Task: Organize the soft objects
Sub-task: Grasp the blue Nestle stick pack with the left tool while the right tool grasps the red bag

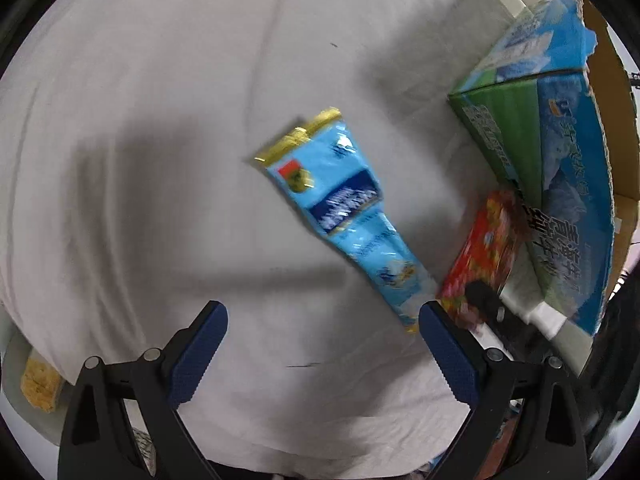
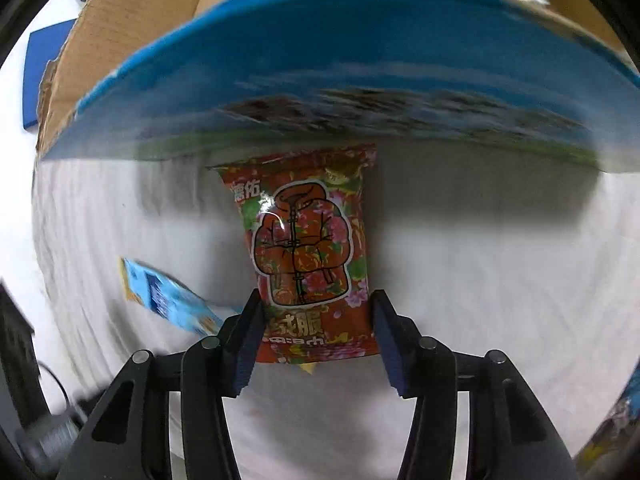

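Red floral packet point(image 2: 310, 256) is what we are dealing with first: it is lying flat on the white cloth-covered surface point(image 2: 480, 280), its near end sitting between the pads of our right claw point(image 2: 316, 320), its far end reaching toward the blue carton point(image 2: 340, 60) just beyond. We are reading that claw as narrowed around the packet, the pads point(image 2: 248, 340) standing right at its two long edges; whether they are already pressing we cannot tell, since a thin gap may remain on the right side. To grip well, we are judging that the pads should be closing evenly on both edges, low enough to catch the body of the soft pack and not just the crimped seam, and squeezing gently so the contents are not crushing. Our left claw point(image 1: 322, 324) is hanging spread wide and empty above the cloth. The blue sachet point(image 1: 344, 208) is lying ahead of it, slanted, its near tip almost beside the right pad point(image 1: 440, 344), so we are thinking a small shift toward that side would be centring it.
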`<state>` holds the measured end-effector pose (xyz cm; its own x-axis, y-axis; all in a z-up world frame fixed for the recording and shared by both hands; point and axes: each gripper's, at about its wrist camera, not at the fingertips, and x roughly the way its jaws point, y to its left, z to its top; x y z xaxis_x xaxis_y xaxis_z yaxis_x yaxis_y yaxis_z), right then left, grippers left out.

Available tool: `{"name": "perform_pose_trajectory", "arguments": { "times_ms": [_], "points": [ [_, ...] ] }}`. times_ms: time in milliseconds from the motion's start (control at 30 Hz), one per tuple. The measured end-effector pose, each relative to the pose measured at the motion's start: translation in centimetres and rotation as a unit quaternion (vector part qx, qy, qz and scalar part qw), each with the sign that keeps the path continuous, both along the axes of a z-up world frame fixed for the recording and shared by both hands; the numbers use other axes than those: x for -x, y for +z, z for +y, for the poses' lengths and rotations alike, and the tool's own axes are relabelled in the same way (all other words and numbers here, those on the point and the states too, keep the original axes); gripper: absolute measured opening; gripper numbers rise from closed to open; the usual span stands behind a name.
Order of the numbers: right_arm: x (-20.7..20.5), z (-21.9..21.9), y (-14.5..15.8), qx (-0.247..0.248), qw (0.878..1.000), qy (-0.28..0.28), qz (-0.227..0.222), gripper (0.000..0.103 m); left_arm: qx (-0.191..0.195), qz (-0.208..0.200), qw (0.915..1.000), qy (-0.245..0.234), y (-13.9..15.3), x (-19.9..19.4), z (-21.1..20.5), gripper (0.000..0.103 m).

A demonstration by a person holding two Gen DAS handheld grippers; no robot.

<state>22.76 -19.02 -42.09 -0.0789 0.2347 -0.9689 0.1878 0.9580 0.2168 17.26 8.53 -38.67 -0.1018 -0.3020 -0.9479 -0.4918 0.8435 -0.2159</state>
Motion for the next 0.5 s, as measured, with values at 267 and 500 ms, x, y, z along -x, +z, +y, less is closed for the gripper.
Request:
{"name": "perform_pose_trajectory", "arguments": {
  "times_ms": [267, 500],
  "points": [
    [4.1, -4.9, 1.2, 0.037, 0.999, -0.017, -0.012, 0.053, 0.013, 0.026, 0.9996, -0.001, -3.3, -1.8, -3.3, 0.084],
    [6.4, -5.2, 1.4, 0.002, 1.000, 0.015, 0.006, 0.077, -0.083, 0.008, 0.9856, -0.147, -2.2, -2.2, -6.0, 0.041]
  ]
}}
